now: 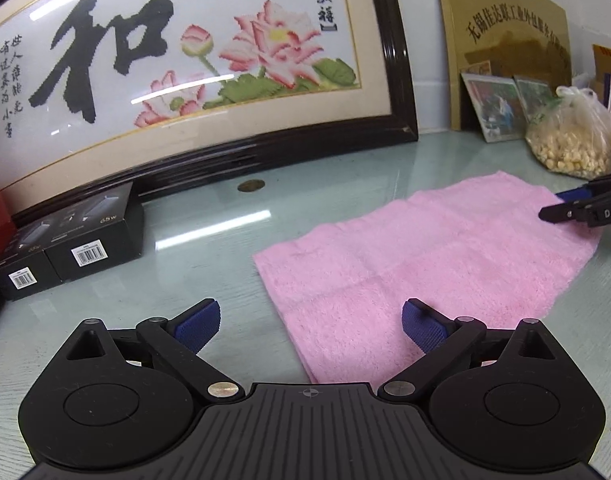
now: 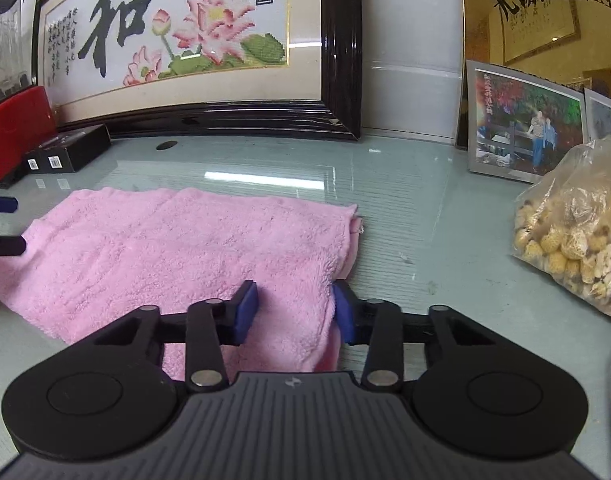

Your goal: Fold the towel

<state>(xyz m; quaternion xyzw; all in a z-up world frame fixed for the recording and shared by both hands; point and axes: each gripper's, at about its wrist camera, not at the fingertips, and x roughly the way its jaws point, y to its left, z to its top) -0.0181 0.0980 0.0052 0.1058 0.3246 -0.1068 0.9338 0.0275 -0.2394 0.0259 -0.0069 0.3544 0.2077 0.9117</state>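
Surface: glass-topped table [image 2: 405, 208], pale green, reflecting ceiling lights.
Left gripper [image 1: 309, 326]: jaws spread wide over the towel's near left corner, nothing between the pads.
Right gripper [image 2: 293, 310]: blue pads pinched on a bunched fold at the towel's right edge.
Towel [image 1: 425, 256]: pink, lying flat on the table — doubled over.
Beside towel: black boxes [image 1: 69, 244] to its left, bag of pale nuts [image 2: 573, 240] to its right.
Behind towel: framed lotus embroidery [image 1: 177, 64] — leaning on the wall.

Fluffy pink terry-cloth towel [image 2: 177, 248], glossy glass tabletop [image 2: 405, 208] with reflections, matt black plastic right gripper [image 2: 293, 312], textured blue pads [image 2: 245, 312], shiny dark lacquered frame [image 2: 341, 60], crinkled clear plastic bag [image 2: 577, 236]
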